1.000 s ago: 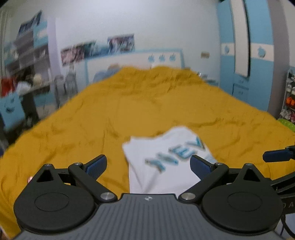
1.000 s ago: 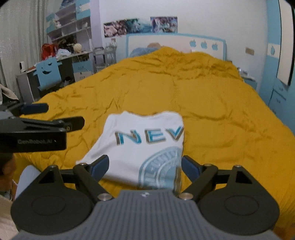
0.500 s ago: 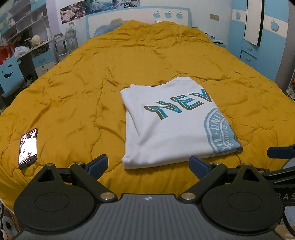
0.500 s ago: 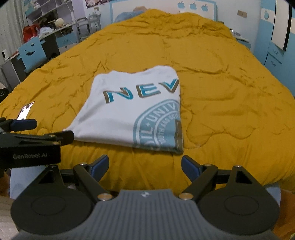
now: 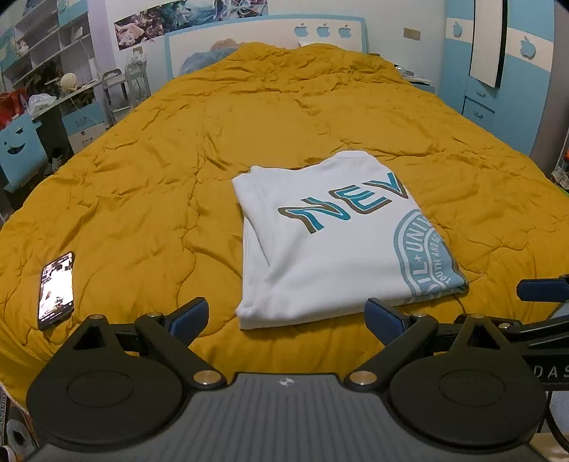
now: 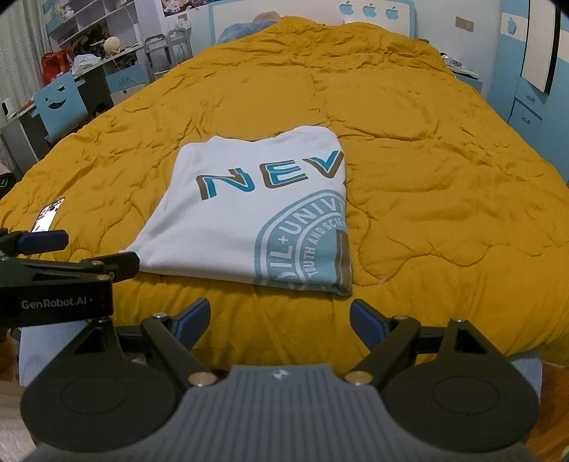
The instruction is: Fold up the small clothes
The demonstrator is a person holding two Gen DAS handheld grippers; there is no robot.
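1. Mustard-yellow quilted bedding (image 5: pixel 220 149) is spread over one large bed that fills both views; blue-and-white furniture lines the walls, and three apple cut-outs (image 5: pixel 323 30) are seen on the headboard.
2. One folded white T-shirt (image 5: pixel 330 245) is laid flat on the quilt near the front edge of the bed, clear of both grippers.
3. "NEV" is printed on it in teal letters edged with brown; the rest of the word is hidden by the fold.
4. A teal round seal is cut off at the shirt's right edge. "UNIV" and "TOUTH AND SCIE" can be read there in the right wrist view (image 6: pixel 306 234), fewer letters in the left.
5. One phone (image 5: pixel 56 289) with a lit screen is shown whole on the quilt in the left wrist view; only its upper part (image 6: pixel 48 213) is seen from the right.
6. "GenRobot.AI" is read on the side of the left gripper (image 6: pixel 67 256), in the right wrist view alone.
7. The left gripper (image 5: pixel 287 316) is held just before the shirt's near edge, its two blue-padded jaws spread wide with nothing between them.
8. The right gripper (image 6: pixel 279 318) is held likewise, jaws wide apart and empty; one of its blue fingertips (image 5: pixel 542 289) is seen at the right edge of the left view.
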